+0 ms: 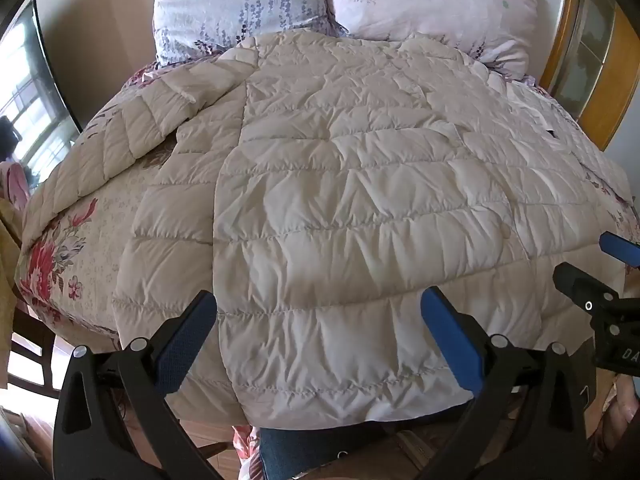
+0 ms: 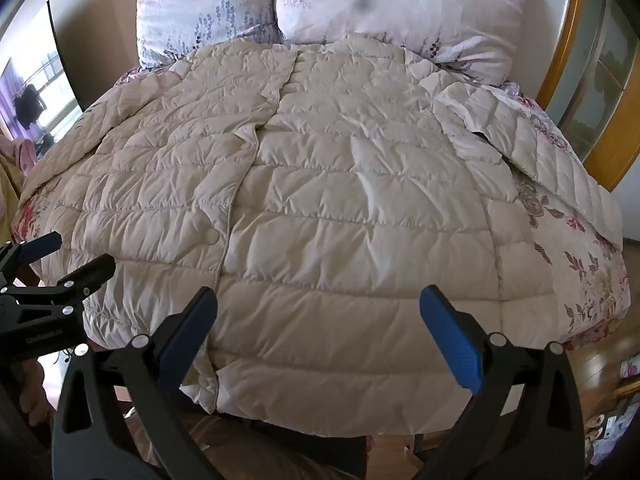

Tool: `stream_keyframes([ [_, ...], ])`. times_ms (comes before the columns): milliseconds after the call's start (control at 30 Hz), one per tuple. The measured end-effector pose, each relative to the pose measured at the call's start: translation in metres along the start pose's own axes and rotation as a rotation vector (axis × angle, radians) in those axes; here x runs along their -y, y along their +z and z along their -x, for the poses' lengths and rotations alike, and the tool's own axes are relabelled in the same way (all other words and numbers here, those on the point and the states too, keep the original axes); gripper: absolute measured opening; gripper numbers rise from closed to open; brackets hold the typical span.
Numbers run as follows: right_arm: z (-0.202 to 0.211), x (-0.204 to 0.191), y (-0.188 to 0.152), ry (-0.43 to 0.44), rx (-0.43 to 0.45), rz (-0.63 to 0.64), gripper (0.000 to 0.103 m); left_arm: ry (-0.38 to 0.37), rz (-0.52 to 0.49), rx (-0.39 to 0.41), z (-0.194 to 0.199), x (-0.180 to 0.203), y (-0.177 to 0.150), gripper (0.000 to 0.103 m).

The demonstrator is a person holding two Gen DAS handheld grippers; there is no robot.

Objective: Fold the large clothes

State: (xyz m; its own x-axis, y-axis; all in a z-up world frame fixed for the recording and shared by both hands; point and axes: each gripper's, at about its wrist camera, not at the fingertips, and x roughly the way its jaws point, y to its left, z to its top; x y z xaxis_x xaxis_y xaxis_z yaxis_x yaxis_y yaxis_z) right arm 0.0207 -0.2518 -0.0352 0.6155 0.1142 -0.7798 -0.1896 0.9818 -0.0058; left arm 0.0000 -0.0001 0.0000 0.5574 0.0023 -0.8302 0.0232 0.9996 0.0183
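A cream quilted down jacket (image 1: 340, 184) lies spread flat on the bed, front side up, its hem hanging over the near edge. One sleeve (image 1: 132, 132) stretches out to the left, and the other sleeve (image 2: 532, 140) lies out to the right. A snap button (image 2: 211, 235) shows on the front placket. My left gripper (image 1: 318, 312) hovers open above the hem with nothing between its blue pads. My right gripper (image 2: 318, 312) is open too, above the hem further right. Each gripper appears at the edge of the other's view: the right gripper (image 1: 600, 276) and the left gripper (image 2: 56, 264).
The bed (image 1: 60, 248) has a floral cover. Two floral pillows (image 1: 240, 8) (image 2: 400, 12) lean at its head. A wooden cabinet with glass doors (image 2: 600, 80) stands to the right, a mirror (image 1: 28, 92) to the left. A person's jeans-clad leg (image 1: 312, 456) is below the bed edge.
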Motion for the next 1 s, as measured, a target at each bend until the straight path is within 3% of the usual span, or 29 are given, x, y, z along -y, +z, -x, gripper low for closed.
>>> stream_keyframes([
  [1000,-0.0026,0.0021,-0.0019,0.010,-0.004,-0.006,0.101,0.003,-0.002,-0.005,-0.0002,0.0001,-0.0001,0.102],
])
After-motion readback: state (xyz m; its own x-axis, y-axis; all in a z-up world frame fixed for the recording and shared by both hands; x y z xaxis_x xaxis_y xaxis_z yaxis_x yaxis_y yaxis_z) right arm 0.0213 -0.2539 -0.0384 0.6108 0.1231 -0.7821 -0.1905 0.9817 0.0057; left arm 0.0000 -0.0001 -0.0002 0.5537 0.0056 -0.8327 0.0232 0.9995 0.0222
